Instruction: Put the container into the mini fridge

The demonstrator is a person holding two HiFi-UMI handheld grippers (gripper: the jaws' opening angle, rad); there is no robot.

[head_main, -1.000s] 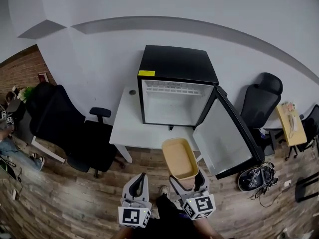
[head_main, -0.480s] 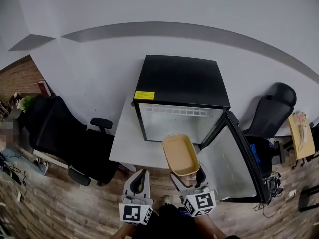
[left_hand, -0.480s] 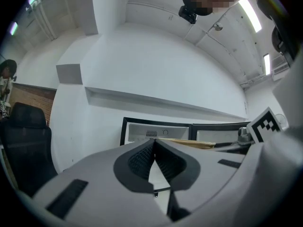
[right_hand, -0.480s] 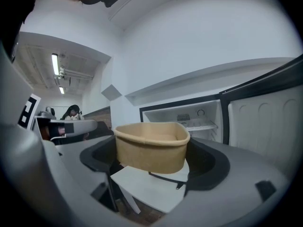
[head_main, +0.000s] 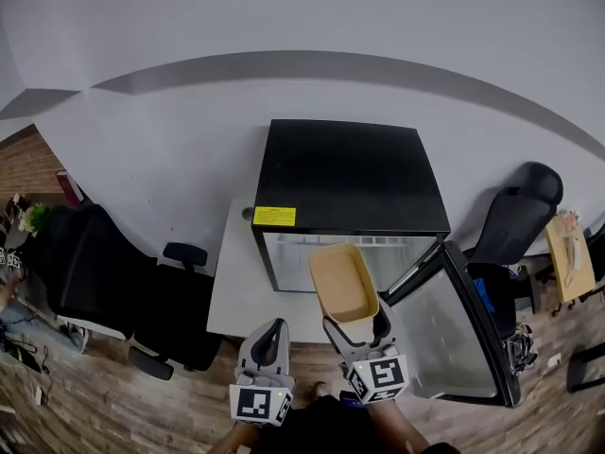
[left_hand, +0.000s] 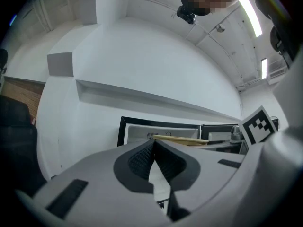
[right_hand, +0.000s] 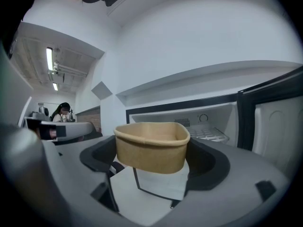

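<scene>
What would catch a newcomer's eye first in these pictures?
The tan container stands out first, gripped by the right claw and held in front of the black mini fridge. The fridge sits on a small white table against the wall, its door standing open to the right. The left claw is shut and empty, lower left of the container.

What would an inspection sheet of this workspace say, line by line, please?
Surface: white table; the black mini fridge stands on it.
Job's things: tan container held in front of the mini fridge; its door is open to the right.
Clutter: one small round thing on the table, too small to tell.
Grippers: right gripper shut on the container; left gripper shut, empty.
Cables: maybe a dark tangle beside the door.
Surroundings: black chairs left and right, wood floor, white wall.
</scene>
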